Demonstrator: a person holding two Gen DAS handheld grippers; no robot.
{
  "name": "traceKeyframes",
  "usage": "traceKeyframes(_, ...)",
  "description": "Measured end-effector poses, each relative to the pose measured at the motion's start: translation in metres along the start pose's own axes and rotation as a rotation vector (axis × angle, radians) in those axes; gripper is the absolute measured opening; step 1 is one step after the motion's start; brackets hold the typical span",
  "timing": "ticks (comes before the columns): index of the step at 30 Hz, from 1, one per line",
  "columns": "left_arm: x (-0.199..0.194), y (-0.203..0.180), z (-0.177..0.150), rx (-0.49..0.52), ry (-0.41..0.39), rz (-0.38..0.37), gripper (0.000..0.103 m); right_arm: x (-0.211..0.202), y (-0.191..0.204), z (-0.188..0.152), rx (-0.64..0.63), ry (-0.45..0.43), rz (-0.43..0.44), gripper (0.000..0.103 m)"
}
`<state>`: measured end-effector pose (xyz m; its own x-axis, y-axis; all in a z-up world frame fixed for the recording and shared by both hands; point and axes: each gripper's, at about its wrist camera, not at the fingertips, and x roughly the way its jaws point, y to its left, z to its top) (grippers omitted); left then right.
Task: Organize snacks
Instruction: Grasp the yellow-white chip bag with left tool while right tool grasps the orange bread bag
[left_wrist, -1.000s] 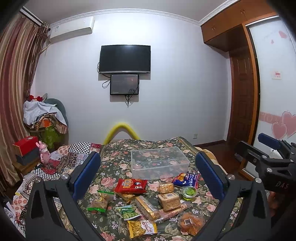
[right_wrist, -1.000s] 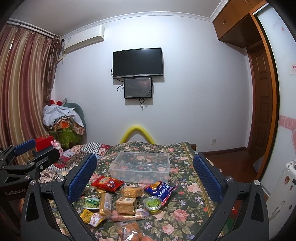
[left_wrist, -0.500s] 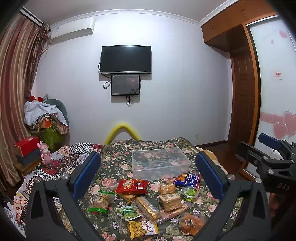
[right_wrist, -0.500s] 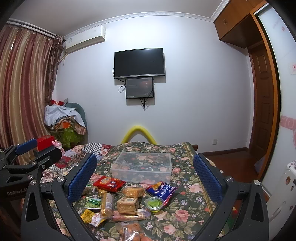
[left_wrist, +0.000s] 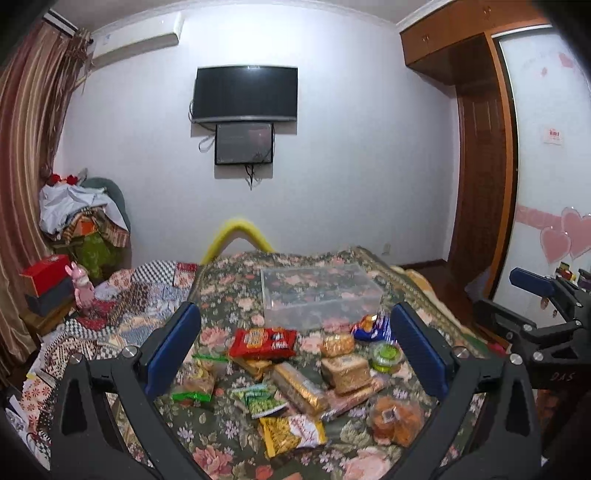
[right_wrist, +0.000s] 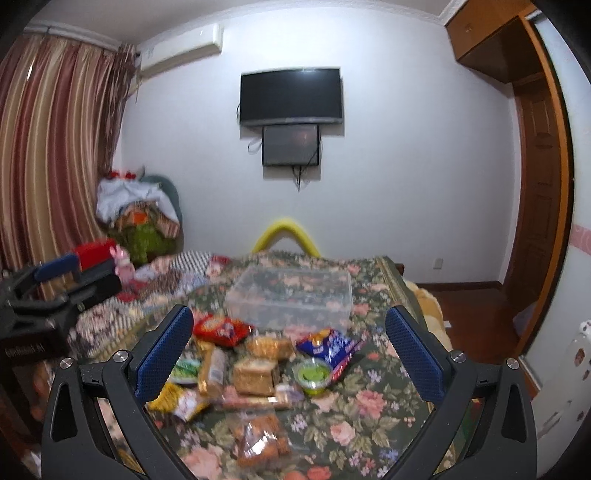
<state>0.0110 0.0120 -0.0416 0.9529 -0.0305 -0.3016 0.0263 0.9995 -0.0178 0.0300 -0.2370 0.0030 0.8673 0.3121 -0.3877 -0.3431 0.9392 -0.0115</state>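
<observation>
clear bin (left_wrist: 319, 295) sits empty on the bed (left_wrist: 229, 291) | snack pile (left_wrist: 295, 369) just near of it, under both grippers | left gripper (left_wrist: 295, 354) and right gripper (right_wrist: 288, 354) jaws wide open, holding nothing

Red snack packet (left_wrist: 263, 339), green cup (left_wrist: 386, 355), dark floral bedspread (left_wrist: 229, 291), striped curtain (right_wrist: 55, 147).

Right wrist view is pretty smeared, so the print on the red snack bag (right_wrist: 221, 328) and blue snack bag (right_wrist: 330, 346) is unreadable. The orange packet (right_wrist: 258, 441) is just mush. Both grippers' handles run off the bottom edge.
</observation>
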Motion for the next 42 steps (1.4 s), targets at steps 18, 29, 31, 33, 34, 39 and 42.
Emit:
traceKeyframes(18,0.076,0.029,-0.094,0.006,0.398,-0.035,0.096,0.068,-0.009,-0.072,0.101,0.429,0.137,0.084)
traceKeyframes(29,0.126,0.016,-0.133,-0.016,0.600,-0.112,0.096,0.099,0.007,-0.097,0.069,0.544,0.212,0.079)
traceKeyframes(31,0.132,0.015,-0.137,-0.022,0.622,-0.123,0.096,0.105,0.008,-0.101,0.071,0.567,0.224,0.077)
traceKeyframes(33,0.136,0.012,-0.141,-0.016,0.631,-0.123,0.096,0.110,0.009,-0.104,0.072,0.591,0.233,0.073)
traceKeyframes(34,0.139,0.011,-0.142,-0.019,0.637,-0.129,0.096,0.112,0.009,-0.105,0.074,0.599,0.234,0.072)
traceKeyframes(39,0.152,0.013,-0.146,-0.049,0.662,-0.129,0.089,0.118,0.005,-0.110,0.091,0.626,0.237,0.069)
traceKeyframes(42,0.161,0.018,-0.151,-0.093,0.697,-0.127,0.085,0.122,0.004,-0.113,0.096,0.636,0.232,0.064)
